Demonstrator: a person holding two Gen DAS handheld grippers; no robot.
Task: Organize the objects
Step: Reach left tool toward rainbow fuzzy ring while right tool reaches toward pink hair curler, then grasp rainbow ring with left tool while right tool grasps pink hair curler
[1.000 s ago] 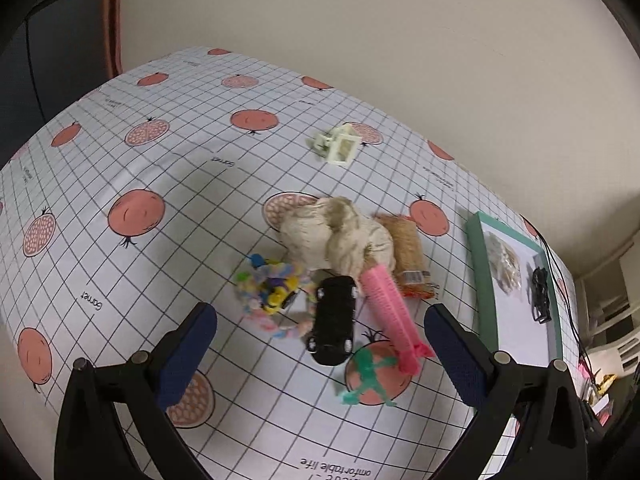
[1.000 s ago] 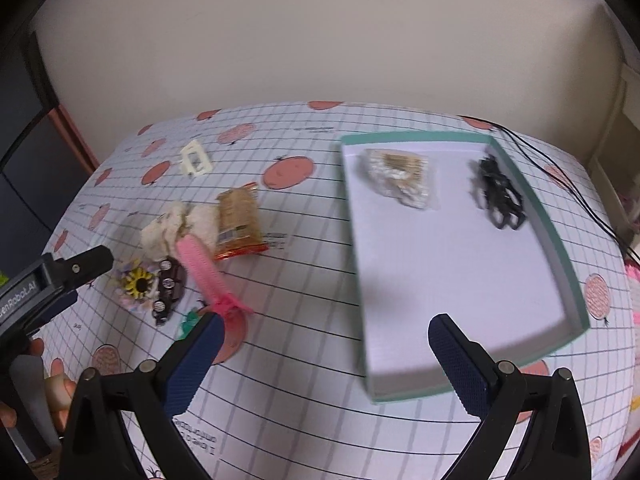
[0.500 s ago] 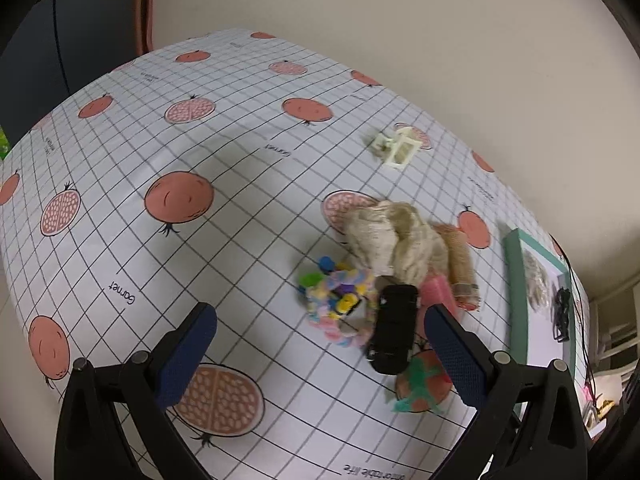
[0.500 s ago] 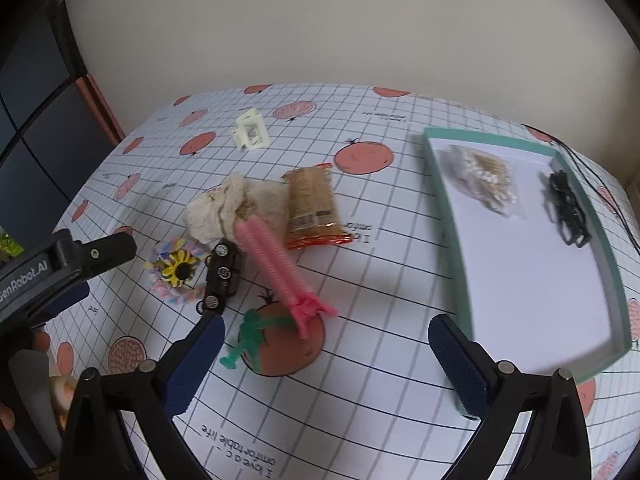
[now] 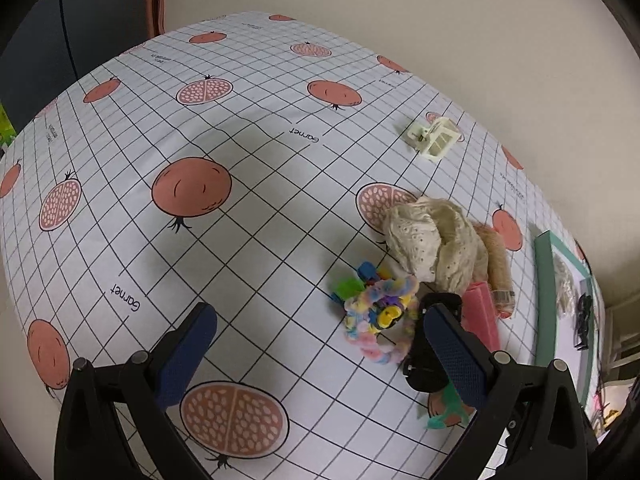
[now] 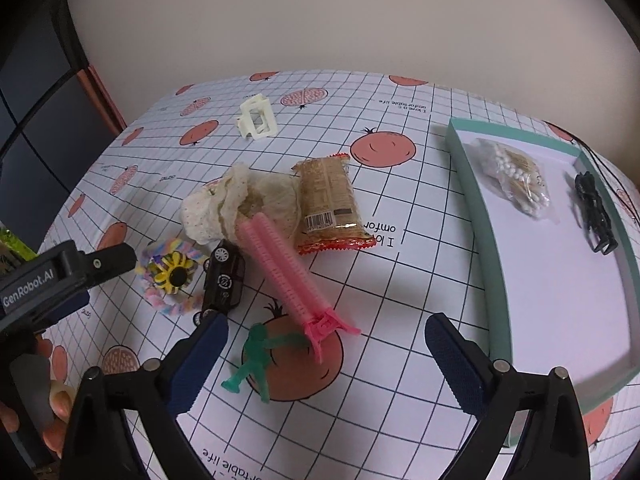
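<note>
Clutter beside the tray point(image 6: 476, 196) is ranged leftward as snack pack point(image 6: 330, 204), pink clip point(image 6: 288, 276) and toy car point(image 6: 224, 280), and the clip should be straddled squarely by the spread right gripper point(image 6: 324, 360), while the left gripper point(image 5: 320, 352) is likewise spread.

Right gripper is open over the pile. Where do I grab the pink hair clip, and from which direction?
Take the pink hair clip across its ribbed barrel near the middle, coming down from above with the right gripper turned so its fingers straddle the long axis. The clip lies diagonally, its far end resting on the cream cloth, its splayed handles near the green figure. The black toy car sits close alongside, so keep that finger tight in.
</note>
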